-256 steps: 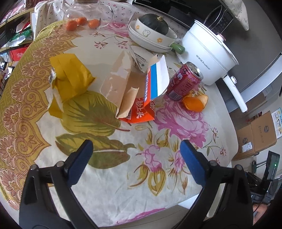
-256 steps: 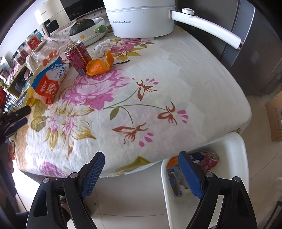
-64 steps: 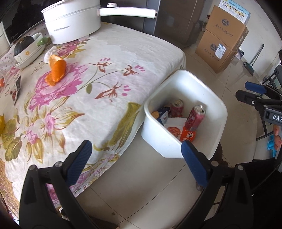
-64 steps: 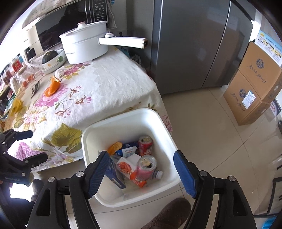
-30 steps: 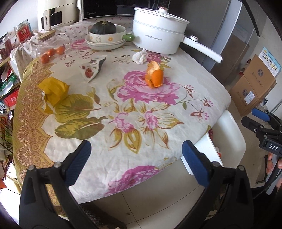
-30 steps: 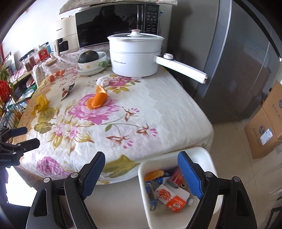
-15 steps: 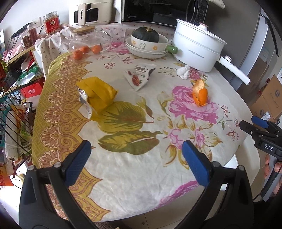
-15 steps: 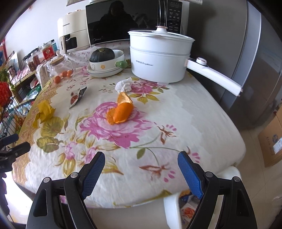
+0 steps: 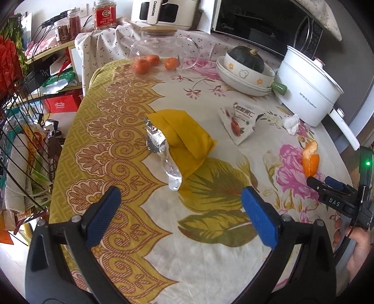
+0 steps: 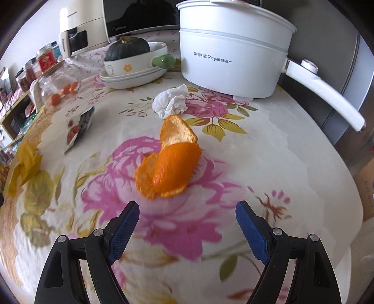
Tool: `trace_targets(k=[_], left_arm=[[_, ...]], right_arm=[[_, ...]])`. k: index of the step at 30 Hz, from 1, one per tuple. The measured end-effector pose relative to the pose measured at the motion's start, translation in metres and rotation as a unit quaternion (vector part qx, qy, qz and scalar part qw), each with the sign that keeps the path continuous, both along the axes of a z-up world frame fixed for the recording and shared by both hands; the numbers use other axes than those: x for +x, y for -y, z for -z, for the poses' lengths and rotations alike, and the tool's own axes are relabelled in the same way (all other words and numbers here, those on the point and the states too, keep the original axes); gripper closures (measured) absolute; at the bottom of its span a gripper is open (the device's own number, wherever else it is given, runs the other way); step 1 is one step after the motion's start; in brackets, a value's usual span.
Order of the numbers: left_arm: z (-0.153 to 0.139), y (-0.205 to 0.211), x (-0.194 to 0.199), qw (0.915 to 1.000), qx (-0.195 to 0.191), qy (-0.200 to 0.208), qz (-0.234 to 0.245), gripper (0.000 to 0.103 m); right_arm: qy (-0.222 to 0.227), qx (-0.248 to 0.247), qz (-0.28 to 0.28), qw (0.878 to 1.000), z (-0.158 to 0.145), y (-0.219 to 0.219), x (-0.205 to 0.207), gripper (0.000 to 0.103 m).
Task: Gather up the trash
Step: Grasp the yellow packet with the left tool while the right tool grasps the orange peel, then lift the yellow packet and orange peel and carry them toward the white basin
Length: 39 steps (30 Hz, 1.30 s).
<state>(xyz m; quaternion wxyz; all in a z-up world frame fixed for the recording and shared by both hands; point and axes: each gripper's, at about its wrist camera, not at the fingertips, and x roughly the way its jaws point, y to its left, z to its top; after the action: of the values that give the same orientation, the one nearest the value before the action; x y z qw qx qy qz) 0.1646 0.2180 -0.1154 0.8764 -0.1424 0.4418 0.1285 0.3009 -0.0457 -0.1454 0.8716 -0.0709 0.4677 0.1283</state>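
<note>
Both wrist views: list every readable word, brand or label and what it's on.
"Royalstar", after Chinese characters I can't read for certain: white electric pot.
"CHANGHONG": white appliance at the back.
"DAS": body of the right gripper, seen from the left wrist.
Chinese print on the snack packet: too small to read.
Red jar label, red box, microwave badge: too blurred.

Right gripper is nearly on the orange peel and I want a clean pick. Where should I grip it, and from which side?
Take the orange peel at its raised, curled hump, coming straight ahead and down with the right gripper, already open and lined up. The flat ragged edges hug the tablecloth; the arched middle likely gives the pads something to pinch.
</note>
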Motion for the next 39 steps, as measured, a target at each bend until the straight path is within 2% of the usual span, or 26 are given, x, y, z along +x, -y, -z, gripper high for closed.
trace_targets(k=[4,6,15,17,18,20,24,25,30,32,34,39], left_arm=[[0.012,-0.012,0.021,0.9989,-0.041,0.0,-0.023,0.001],[0.019,-0.017,0.034,0.9982,-0.048,-0.006,-0.035,0.001],[0.039,-0.017,0.069,0.9988,0.002,-0.023,-0.043,0.001],[0.042,-0.017,0.072,0.9986,0.005,-0.017,-0.049,0.001],[0.043,-0.016,0.072,0.9984,0.004,-0.013,-0.054,0.007],[0.043,-0.013,0.073,0.9978,0.017,-0.015,-0.062,0.011],[0.04,-0.005,0.075,0.9991,0.011,-0.011,-0.039,0.035],[0.038,-0.002,0.074,0.9994,0.011,-0.009,-0.031,0.04],[0.032,0.014,0.068,0.9997,0.018,-0.009,0.015,0.056],[0.028,0.019,0.062,0.9996,0.013,-0.008,0.026,0.058],[0.022,0.022,0.056,0.9994,0.004,-0.004,0.033,0.06],[0.007,0.034,0.04,0.9987,-0.017,0.003,0.047,0.06]], right_arm=[[-0.002,0.01,-0.003,1.0,0.005,-0.008,0.016,0.017],[0.006,0.005,-0.006,1.0,0.007,-0.014,0.02,0.016],[0.028,0.009,-0.014,0.999,0.01,-0.028,0.032,0.016],[0.031,0.011,-0.015,0.999,0.01,-0.028,0.032,0.022],[0.032,0.012,-0.015,0.999,0.009,-0.028,0.032,0.025],[0.034,0.013,-0.019,0.999,0.007,-0.027,0.032,0.038],[0.031,0.014,-0.028,0.999,0.004,-0.025,0.028,0.052],[0.028,0.019,-0.032,0.999,0.003,-0.023,0.026,0.059],[0.017,0.034,-0.036,0.999,-0.005,-0.01,0.012,0.073],[0.014,0.036,-0.037,0.999,-0.01,-0.004,0.005,0.08],[0.012,0.037,-0.037,0.999,-0.014,0.001,-0.001,0.083],[0.006,0.059,-0.034,0.998,-0.031,0.024,-0.018,0.084]])
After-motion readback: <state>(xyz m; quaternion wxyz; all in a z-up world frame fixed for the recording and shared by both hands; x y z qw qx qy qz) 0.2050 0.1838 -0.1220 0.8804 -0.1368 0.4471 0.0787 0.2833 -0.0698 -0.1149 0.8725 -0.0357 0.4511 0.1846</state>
